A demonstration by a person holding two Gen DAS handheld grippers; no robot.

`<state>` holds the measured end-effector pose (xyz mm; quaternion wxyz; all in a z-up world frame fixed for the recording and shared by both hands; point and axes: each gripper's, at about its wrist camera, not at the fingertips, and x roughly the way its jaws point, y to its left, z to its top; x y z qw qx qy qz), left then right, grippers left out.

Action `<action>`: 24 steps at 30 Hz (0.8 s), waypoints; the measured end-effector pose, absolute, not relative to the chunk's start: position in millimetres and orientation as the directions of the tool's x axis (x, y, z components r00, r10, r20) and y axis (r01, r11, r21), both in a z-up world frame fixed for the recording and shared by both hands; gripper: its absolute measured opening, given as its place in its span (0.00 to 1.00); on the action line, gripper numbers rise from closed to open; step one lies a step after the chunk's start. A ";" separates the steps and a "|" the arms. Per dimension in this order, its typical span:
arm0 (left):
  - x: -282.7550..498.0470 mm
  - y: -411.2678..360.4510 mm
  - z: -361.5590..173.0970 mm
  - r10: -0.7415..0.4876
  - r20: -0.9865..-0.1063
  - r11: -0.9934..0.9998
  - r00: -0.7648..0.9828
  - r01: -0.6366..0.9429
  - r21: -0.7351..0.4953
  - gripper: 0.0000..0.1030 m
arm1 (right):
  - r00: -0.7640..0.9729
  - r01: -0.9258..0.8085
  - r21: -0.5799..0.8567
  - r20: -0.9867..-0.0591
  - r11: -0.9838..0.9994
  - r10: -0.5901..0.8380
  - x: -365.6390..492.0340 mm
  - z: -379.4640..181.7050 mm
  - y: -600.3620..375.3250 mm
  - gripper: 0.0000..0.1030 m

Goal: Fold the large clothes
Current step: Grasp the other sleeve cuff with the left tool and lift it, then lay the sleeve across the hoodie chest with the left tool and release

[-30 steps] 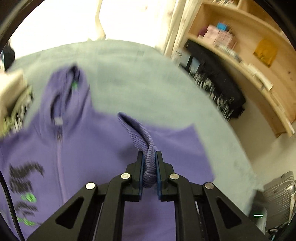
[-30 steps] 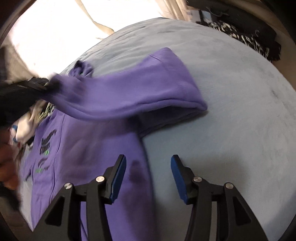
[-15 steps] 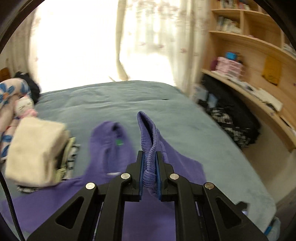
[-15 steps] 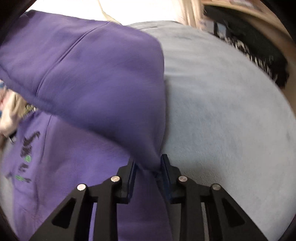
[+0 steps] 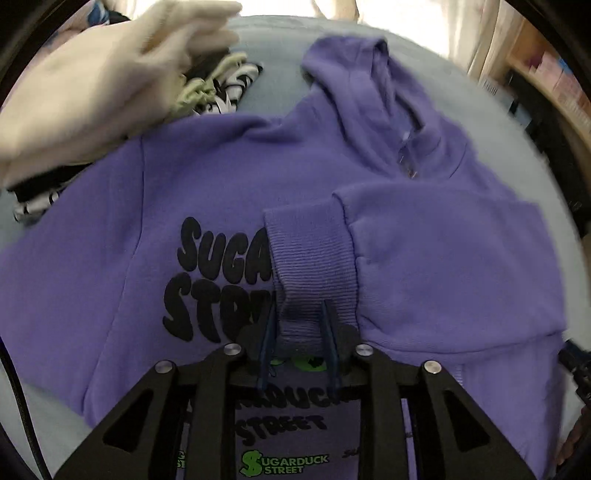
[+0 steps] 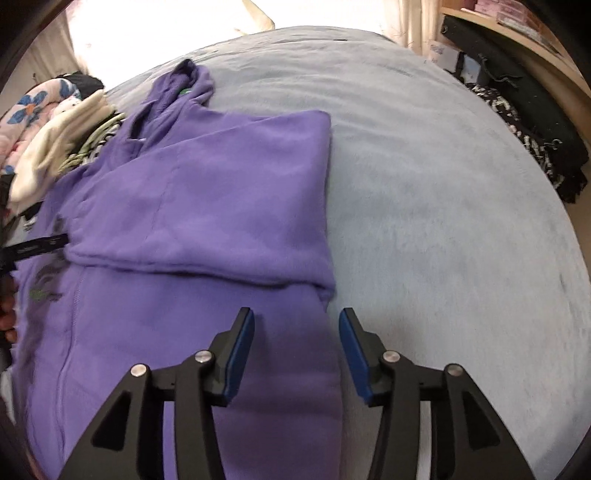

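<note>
At the far left of the bed lay a heap of other clothes, a cream garment (image 5: 85,92) on top of black-and-white striped fabric (image 5: 229,88), with a floral bundle (image 6: 33,107) behind it. Next to that heap the purple hoodie (image 5: 110,266) was spread face up on the grey-blue bedspread (image 6: 424,206), its hood (image 5: 354,77) pointing away toward the bright window and black lettering (image 5: 218,280) showing on its chest.

The left gripper (image 5: 299,332) hung over the middle of the chest. Its jaws had just been opening, and the ribbed cuff (image 5: 314,254) of the sleeve lay between the blue pads; they looked to stand a little off the cloth, though the blur made that hard to judge. The sleeve (image 5: 443,258) itself ran from the cuff across the chest to the hoodie's right edge, folded flat over the body.

Further right, the right gripper (image 6: 297,354) hovered above the hoodie's right side edge, one finger over purple cloth and the other over the bedspread. Its jaws had just been opening too and stood apart, gripping nothing. Beyond the bed's right side, a dark bag (image 6: 524,122) sat under wooden shelves (image 6: 517,33).
</note>
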<state>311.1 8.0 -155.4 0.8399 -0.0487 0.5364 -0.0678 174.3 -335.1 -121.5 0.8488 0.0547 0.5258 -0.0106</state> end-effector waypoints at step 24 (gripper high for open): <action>366.3 -1.5 -120.3 -0.202 -0.793 0.977 0.574 0.057 -0.208 0.05 | 0.567 0.163 0.178 -0.822 0.970 0.056 328.8 -125.5 -365.6 0.13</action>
